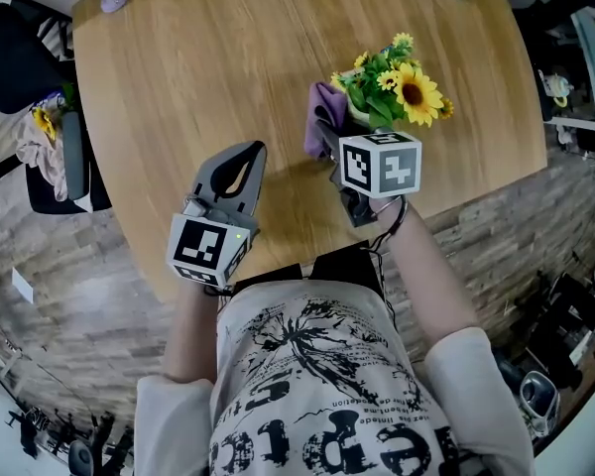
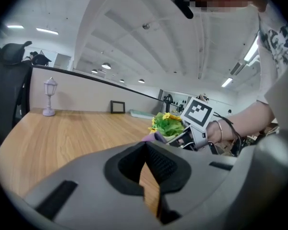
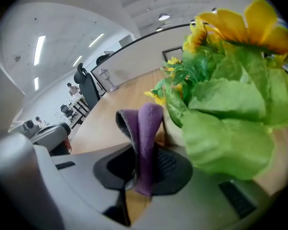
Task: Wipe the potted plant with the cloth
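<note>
Right gripper (image 3: 140, 174) is clenching the purple cloth (image 3: 145, 128), its fold standing upright. Potted plant (image 1: 395, 87) is sitting on the desk (image 1: 198, 58) just right of the cloth. Left gripper (image 1: 233, 172), clamped empty, is hovering farther left.

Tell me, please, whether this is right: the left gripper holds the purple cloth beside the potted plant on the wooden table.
Not quite: the right gripper holds the purple cloth beside the potted plant on the wooden table, as the right gripper view shows. The left gripper is shut, empty.
</note>
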Motion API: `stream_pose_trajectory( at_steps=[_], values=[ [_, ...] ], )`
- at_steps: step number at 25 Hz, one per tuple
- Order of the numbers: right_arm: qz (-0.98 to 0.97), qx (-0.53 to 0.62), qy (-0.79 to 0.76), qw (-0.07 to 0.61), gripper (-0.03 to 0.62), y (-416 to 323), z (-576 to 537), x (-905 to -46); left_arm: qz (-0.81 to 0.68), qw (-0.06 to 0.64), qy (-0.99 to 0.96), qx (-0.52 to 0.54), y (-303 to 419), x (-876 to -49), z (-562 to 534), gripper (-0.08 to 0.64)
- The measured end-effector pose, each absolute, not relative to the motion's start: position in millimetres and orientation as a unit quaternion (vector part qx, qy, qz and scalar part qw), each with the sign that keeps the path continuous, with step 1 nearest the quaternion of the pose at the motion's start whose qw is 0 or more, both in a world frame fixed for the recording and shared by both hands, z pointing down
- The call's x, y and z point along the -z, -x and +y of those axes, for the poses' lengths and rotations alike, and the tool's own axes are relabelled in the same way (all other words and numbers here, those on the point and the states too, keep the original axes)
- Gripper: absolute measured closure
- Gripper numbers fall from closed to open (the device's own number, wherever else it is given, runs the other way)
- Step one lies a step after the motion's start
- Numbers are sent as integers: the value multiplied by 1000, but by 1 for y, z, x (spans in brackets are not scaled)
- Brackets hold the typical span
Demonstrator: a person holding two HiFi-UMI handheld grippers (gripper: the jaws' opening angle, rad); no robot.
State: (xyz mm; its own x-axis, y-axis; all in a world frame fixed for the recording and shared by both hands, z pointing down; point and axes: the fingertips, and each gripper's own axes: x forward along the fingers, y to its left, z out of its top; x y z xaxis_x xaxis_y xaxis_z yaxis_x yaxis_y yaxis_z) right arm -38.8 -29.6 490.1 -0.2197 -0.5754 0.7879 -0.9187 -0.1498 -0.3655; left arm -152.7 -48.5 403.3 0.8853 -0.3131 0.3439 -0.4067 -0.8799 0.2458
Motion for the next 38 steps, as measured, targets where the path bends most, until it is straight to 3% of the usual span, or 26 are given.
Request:
stream_pose_trajectory(
  at_steps=[16,33,36,38],
  values=[
    [-651,-484,-549,200,508,19,21,-484,-194,155,-957,-150,114,-397,-24,557],
    [-656,-462,-485,348,506,-29,80,-487,-157,173,-960,-157,55,-416,-22,555],
    [-635,-459,-505,362,506,-56,88,-486,-143,180,-960,-158,41,-423,-20,488],
    [-618,-453,-528,365,506,-79,90,-485,-130,180,-963,-156,31,-427,-19,379]
  ],
)
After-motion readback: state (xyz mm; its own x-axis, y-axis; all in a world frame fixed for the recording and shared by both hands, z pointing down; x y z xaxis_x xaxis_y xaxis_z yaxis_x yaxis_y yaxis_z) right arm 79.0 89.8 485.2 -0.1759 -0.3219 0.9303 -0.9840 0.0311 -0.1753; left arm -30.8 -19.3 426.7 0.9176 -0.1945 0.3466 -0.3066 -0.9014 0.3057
